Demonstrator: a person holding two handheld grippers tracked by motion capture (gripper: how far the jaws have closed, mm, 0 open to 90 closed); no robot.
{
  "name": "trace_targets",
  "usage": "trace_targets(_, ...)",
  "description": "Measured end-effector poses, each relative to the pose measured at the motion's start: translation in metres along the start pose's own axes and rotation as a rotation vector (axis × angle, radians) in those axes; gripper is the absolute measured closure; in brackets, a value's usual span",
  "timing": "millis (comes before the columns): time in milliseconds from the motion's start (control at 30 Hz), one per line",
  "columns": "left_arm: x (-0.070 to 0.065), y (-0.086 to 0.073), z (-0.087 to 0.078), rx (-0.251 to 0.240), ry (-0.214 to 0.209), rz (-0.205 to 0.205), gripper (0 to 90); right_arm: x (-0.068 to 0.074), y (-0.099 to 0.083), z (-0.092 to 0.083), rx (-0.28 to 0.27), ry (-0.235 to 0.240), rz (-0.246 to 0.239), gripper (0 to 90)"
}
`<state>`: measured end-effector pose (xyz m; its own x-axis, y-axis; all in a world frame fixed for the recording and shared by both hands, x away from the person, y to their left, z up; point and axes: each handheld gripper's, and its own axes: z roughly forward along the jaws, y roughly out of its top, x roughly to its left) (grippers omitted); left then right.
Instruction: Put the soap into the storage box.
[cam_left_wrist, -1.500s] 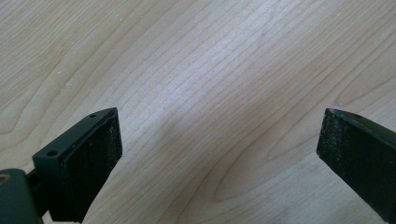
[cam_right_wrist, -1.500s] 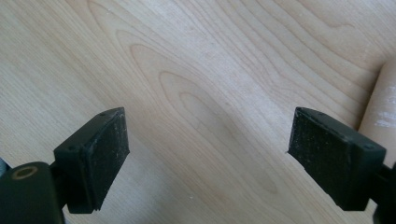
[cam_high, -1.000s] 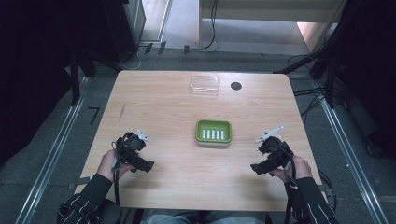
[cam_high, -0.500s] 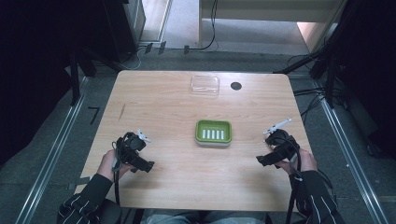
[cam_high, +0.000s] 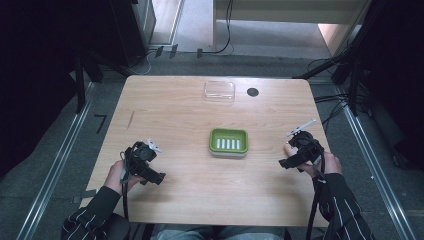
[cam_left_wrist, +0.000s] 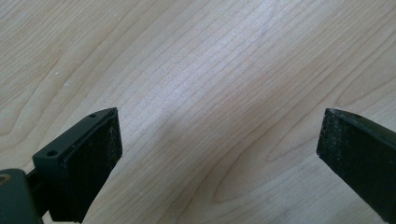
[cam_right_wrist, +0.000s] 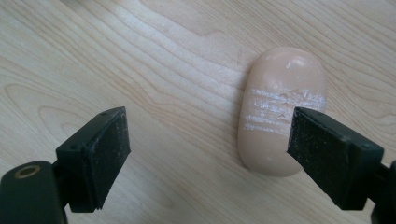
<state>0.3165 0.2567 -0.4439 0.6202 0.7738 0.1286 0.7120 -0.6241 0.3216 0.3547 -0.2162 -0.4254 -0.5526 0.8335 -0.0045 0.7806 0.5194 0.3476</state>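
On one wooden table, a single green soap dish sits at centre. Right of the dish, the right gripper hangs spread over one peach soap bar — not pinching it. Left of the dish, the left gripper is spread, empty.

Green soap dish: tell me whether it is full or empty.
Empty. The green soap dish shows only its bare white ribs; the soap bar lies on the table by the right gripper.
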Motion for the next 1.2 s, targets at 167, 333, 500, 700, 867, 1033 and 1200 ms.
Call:
trace_targets(167, 0.0, 0.0, 0.0, 0.006, 0.001, 0.002, 0.5, -0.005, 0.003, 0.003, 0.005, -0.001, 0.007, 13.6)
trace_targets(333, 0.0, 0.0, 0.0, 0.008, 0.001, 0.001, 0.6, -0.012, 0.008, 0.006, 0.018, 0.0, 0.004, 14.0)
trace_targets(500, 0.0, 0.001, 0.0, 0.009, 0.0, 0.001, 0.5, -0.019, 0.012, 0.01, 0.034, -0.003, 0.024, 14.1)
trace_targets(700, 0.0, 0.001, 0.0, 0.01, 0.0, 0.002, 0.5, -0.026, 0.016, 0.016, 0.051, -0.002, 0.029, 14.1)
trace_targets(867, 0.0, 0.001, 0.0, 0.012, -0.001, 0.002, 0.5, -0.034, 0.02, 0.024, 0.073, 0.007, 0.049, 14.0)
trace_targets(1033, 0.0, 0.001, 0.0, 0.012, -0.004, 0.002, 0.5, -0.042, 0.023, 0.032, 0.093, 0.009, 0.062, 14.0)
trace_targets(1200, 0.0, 0.001, 0.0, 0.013, -0.002, 0.001, 0.5, -0.045, 0.023, 0.038, 0.115, 0.016, 0.074, 14.1)
